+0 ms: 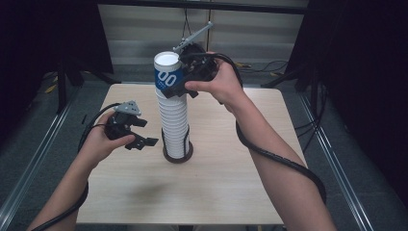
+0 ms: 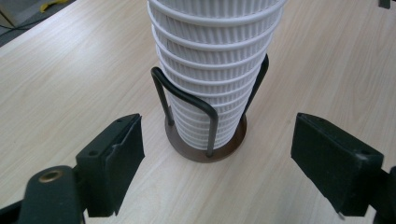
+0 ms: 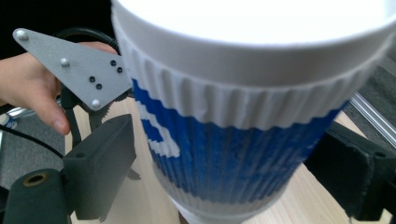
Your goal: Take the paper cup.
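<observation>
High view: a blue-and-white paper cup is seated atop the stack of white ribbed cups, which is kept upright by a wire cup holder on the pale wooden counter. The right gripper is placed around the cup, its fingers spread and apparently clear of the wall. The left gripper is held open beside the stack. The cup is judged light, easily crushed and slightly slippery; the ribbed wall below the rim is best grasped gently. Dark curtains surround the counter.

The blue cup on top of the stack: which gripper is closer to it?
Right. The right gripper has its jaws around the blue cup; the left gripper is lower, beside the stack's base.
</observation>
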{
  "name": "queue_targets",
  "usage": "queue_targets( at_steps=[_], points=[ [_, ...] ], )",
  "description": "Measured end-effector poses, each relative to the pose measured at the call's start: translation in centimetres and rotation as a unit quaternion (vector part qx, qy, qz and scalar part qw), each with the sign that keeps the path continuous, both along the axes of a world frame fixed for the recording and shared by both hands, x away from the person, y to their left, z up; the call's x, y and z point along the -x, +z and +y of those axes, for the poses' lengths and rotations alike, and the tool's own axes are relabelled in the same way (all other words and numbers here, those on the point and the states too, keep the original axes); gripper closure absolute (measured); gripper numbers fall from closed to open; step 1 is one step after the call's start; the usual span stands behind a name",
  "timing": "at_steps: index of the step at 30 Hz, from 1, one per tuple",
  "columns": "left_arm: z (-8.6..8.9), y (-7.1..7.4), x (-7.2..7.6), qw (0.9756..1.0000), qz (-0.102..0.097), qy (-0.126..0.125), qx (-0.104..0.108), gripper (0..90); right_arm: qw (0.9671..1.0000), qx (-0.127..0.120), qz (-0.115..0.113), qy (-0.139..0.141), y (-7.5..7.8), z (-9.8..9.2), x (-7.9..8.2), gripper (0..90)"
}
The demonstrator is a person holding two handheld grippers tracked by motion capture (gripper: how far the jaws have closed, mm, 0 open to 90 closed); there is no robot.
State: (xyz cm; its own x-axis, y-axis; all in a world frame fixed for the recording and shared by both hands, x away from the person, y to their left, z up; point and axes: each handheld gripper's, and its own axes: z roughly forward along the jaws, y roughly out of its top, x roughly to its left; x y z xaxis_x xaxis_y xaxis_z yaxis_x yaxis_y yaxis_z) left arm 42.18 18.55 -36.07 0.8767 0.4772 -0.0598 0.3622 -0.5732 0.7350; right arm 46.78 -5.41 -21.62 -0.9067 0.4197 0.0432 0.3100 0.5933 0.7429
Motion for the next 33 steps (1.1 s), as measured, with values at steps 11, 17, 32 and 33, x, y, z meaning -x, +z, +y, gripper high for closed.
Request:
queue_targets(
  at_steps=[11, 17, 32, 33],
  points=[
    [-0.5, 2.0, -0.7, 0.9994, -0.016, 0.003, 0.032, 16.2, 0.9998, -0.016, 0.004, -0.014, -1.4, 0.1, -0.4, 12.0],
    [-0.5, 4.0, -1.3, 0.9974, -0.021, 0.014, 0.067, 15.9, 0.9997, -0.018, 0.004, -0.017, -1.3, 0.0, -0.3, 13.5],
    [-2.3, 7.3, -2.3, 0.9939, -0.052, 0.001, 0.097, 15.8, 0.9997, -0.015, 0.0, -0.019, -1.2, 0.0, -0.3, 13.8],
    [-2.4, 7.5, -2.3, 0.994, -0.058, 0.002, 0.093, 15.8, 0.9997, -0.015, 0.0, -0.019, -1.2, 0.0, -0.3, 13.8]
  ],
)
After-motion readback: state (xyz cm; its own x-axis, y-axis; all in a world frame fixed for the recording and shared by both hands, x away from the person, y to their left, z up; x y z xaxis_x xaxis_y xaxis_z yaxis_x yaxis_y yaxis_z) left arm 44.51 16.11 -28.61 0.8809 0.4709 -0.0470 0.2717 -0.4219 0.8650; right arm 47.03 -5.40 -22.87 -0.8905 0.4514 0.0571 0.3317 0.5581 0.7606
